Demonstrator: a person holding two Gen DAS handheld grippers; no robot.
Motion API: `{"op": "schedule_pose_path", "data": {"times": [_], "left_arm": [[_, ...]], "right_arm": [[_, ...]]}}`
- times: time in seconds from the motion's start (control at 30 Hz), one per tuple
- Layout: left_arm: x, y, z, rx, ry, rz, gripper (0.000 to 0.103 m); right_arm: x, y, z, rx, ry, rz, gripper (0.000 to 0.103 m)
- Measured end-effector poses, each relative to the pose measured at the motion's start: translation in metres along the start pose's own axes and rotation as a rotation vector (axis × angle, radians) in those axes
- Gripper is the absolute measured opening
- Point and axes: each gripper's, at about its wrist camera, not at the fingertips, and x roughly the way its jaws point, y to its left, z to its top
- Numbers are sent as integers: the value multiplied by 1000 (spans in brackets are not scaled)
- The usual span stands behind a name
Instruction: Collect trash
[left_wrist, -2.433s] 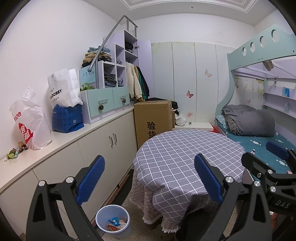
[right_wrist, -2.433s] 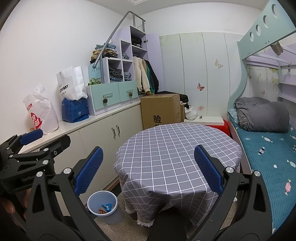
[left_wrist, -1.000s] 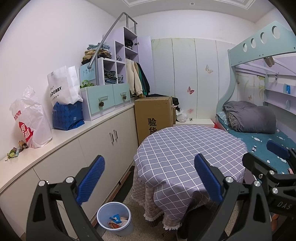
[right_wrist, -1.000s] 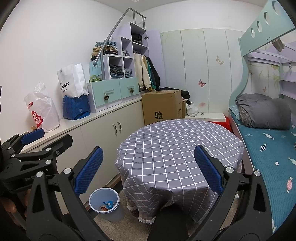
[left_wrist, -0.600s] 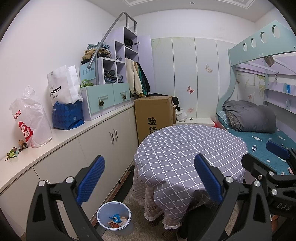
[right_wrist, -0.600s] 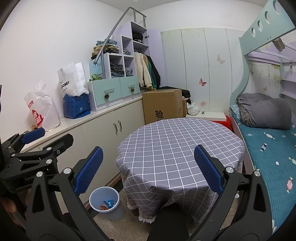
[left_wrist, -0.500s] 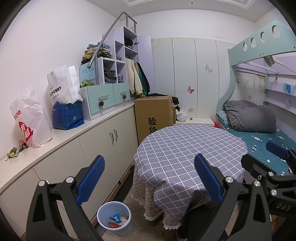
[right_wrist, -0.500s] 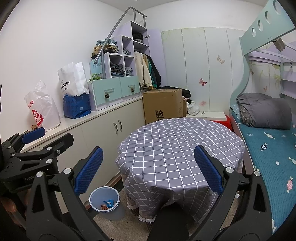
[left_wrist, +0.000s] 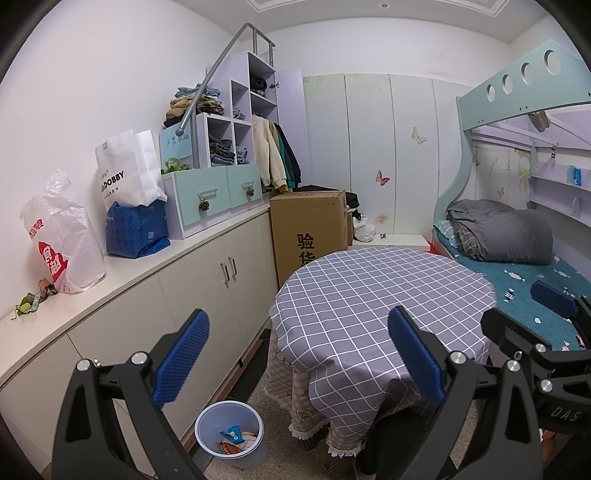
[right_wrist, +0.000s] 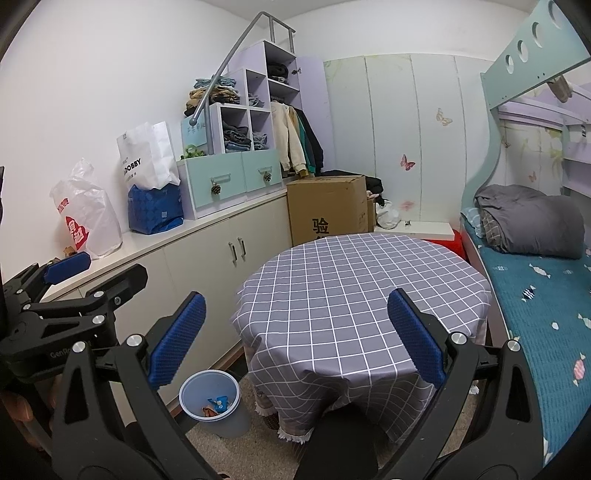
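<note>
A pale blue waste bin stands on the floor between the cabinet and the round table, with wrappers inside. Small scraps of trash lie on the white counter at the far left, beside a white plastic bag. My left gripper hangs open and empty above the bin and table edge. My right gripper is open and empty too, over the table's near edge. The right gripper's blue fingertip shows at the right of the left wrist view; the left gripper's fingertip shows at the left of the right wrist view.
A round table with a grey checked cloth fills the middle. A white cabinet runs along the left wall with bags and drawers on it. A cardboard box stands behind. A bunk bed lies right.
Both views have drifted slightly back and down over the last seconds; the table and bin sit a little lower and nearer. Both grippers stayed open and empty.
</note>
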Motion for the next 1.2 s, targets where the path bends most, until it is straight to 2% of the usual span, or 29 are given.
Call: {"op": "schedule_pose_path", "data": {"times": [1.2], "left_arm": [[8,14,-5,9,4,8,95]], "right_arm": [[2,-4,4,-9,4,17,97]]}}
